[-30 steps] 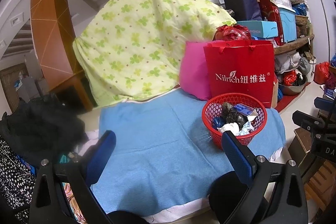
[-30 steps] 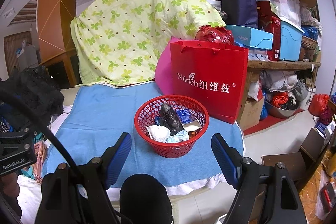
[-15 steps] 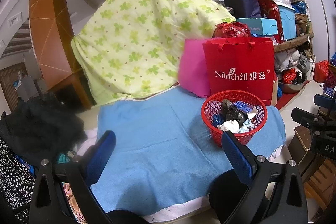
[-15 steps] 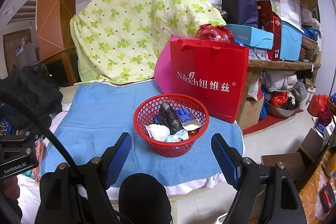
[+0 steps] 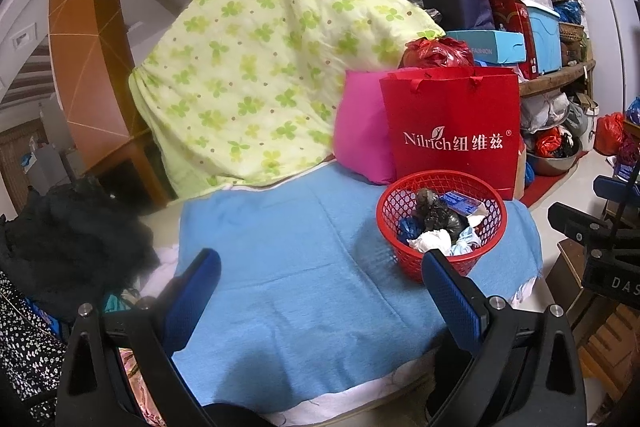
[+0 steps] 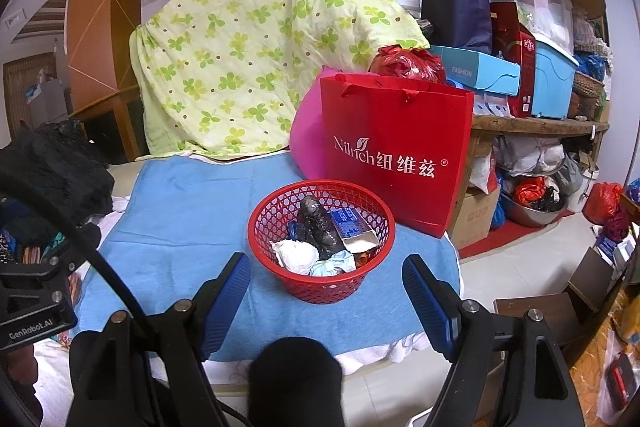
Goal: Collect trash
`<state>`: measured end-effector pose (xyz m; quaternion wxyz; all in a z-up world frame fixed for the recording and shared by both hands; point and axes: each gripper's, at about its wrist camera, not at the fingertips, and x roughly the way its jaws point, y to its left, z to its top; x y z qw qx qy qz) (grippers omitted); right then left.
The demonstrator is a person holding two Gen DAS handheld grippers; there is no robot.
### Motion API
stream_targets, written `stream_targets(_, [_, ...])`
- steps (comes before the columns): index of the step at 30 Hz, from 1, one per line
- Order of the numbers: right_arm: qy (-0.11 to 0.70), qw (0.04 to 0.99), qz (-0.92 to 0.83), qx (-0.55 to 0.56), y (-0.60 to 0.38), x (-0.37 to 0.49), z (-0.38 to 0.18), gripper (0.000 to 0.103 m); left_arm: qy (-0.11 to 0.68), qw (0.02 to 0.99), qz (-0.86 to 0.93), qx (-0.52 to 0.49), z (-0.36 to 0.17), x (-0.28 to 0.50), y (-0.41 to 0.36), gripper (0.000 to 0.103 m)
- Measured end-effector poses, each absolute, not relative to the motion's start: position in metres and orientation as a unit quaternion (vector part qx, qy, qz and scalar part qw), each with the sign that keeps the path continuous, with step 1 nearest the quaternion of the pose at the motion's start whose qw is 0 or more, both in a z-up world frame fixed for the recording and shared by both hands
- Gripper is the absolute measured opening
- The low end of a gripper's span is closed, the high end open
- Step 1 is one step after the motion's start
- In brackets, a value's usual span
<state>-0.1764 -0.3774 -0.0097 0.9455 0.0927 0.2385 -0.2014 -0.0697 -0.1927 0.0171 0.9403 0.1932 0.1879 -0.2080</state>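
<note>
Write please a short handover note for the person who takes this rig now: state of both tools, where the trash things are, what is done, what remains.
Left tool: open, empty, above the blue cloth.
Right tool: open, empty, just before the red basket.
Trash: black bag, white wad and blue packet lie in the basket.
Done: no loose trash visible on the cloth.
Left: probably nothing; check the surroundings.

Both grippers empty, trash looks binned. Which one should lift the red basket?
Right. The red basket sits centred between the open right gripper; for the open left gripper it lies off to the right.
</note>
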Motion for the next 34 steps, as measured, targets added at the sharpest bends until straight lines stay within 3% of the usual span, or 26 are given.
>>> stream_targets(34, [0.246, 0.93, -0.244, 0.119, -0.411, -0.138, -0.021, 0.081, 0.212, 0.921, -0.278, 0.171, -0.009, -0.015, -0.217, 0.1])
